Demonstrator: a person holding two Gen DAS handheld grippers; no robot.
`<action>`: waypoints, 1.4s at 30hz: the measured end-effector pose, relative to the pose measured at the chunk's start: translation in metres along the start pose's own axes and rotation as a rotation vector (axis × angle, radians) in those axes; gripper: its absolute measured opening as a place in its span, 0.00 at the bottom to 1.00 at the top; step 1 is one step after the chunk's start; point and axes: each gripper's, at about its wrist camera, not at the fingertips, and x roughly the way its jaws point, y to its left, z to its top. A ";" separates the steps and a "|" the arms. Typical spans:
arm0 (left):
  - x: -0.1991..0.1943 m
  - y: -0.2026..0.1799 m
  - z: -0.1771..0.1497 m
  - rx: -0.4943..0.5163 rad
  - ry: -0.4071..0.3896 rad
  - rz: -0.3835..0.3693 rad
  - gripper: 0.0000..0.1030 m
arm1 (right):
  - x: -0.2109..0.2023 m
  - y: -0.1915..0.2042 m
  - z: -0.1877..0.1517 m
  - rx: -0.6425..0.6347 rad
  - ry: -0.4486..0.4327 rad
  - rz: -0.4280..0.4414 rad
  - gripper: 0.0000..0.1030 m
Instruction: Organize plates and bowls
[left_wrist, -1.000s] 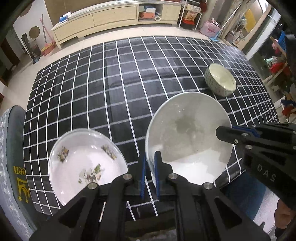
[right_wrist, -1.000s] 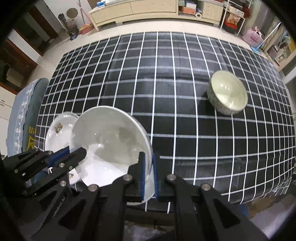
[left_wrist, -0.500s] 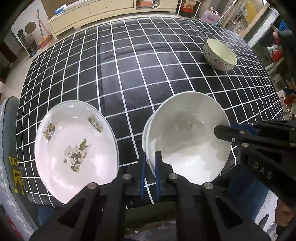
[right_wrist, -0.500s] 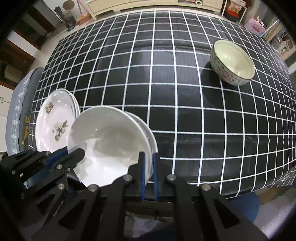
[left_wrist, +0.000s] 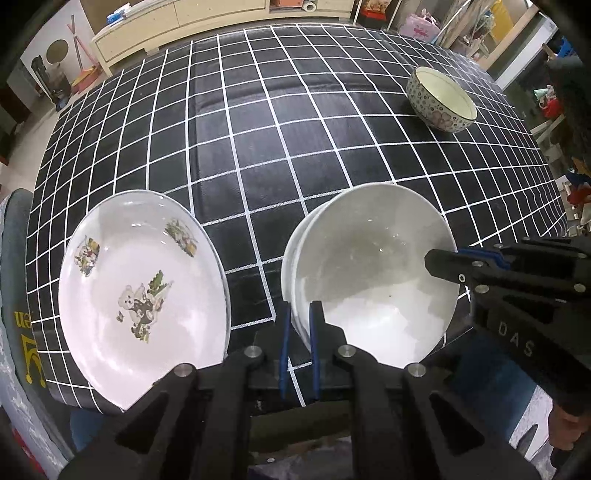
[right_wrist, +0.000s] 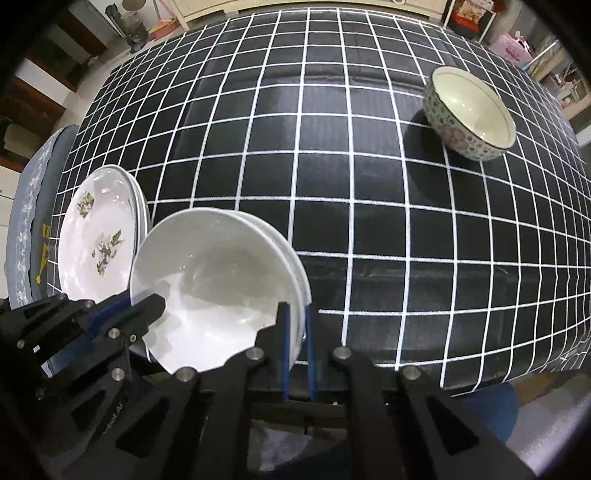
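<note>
"DAS" reads on my right claw (left_wrist: 448, 264); it and my left claw (left_wrist: 298, 321) both pinch opposite rims of the plain white bowl (left_wrist: 373, 273), nested on another at the desk's (left_wrist: 258, 129) near edge, beside a bear-printed plate (left_wrist: 144, 291).
</note>
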 end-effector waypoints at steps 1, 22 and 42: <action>0.000 0.001 0.000 -0.001 0.004 0.002 0.08 | 0.000 0.000 0.000 0.001 0.002 0.004 0.10; -0.010 0.005 0.003 -0.027 -0.015 -0.043 0.08 | -0.006 0.003 0.005 -0.048 -0.001 -0.024 0.16; -0.069 -0.041 0.061 0.032 -0.127 -0.113 0.26 | -0.084 -0.062 0.022 0.034 -0.154 0.023 0.41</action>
